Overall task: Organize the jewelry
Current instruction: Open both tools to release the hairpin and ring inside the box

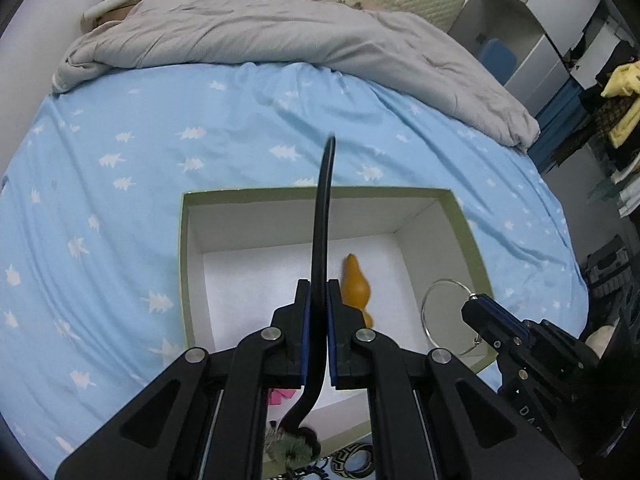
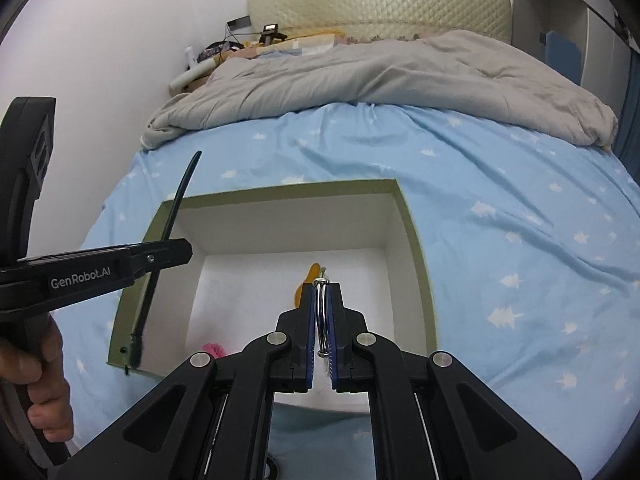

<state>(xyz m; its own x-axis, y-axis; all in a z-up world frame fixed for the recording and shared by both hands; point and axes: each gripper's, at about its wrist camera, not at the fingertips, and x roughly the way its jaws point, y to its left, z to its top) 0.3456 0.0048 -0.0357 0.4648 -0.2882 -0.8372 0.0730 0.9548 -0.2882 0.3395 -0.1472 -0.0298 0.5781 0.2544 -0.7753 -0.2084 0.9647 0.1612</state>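
In my left gripper I held a black headband, a thin curved band that I judged light and springy; it would flex rather than break, but its smooth narrow edge could twist or slide, so the hold belonged where I had it, low on the arc near the fuzzy decorated end, with the long free end rising up and away beyond my jaws. Those jaws were pressed tight together on the band, with no gap showing on either side of it. In my right gripper I held a silver bangle, a thin metal hoop that I took to be stiff, light and slippery, best pinched flat across the wire, not at its small clasp bead. My right jaws were likewise squeezed hard together, the hoop standing edge-on between the blue pads. Both pieces hung over the open green-rimmed box on the blue bed sheet; the white floor of the box lay directly below and ahead of both pairs of jaws. An orange gourd-shaped piece lay on that floor just beyond my left jaws, and something pink sat near the box's close wall, to the left of my right jaws.
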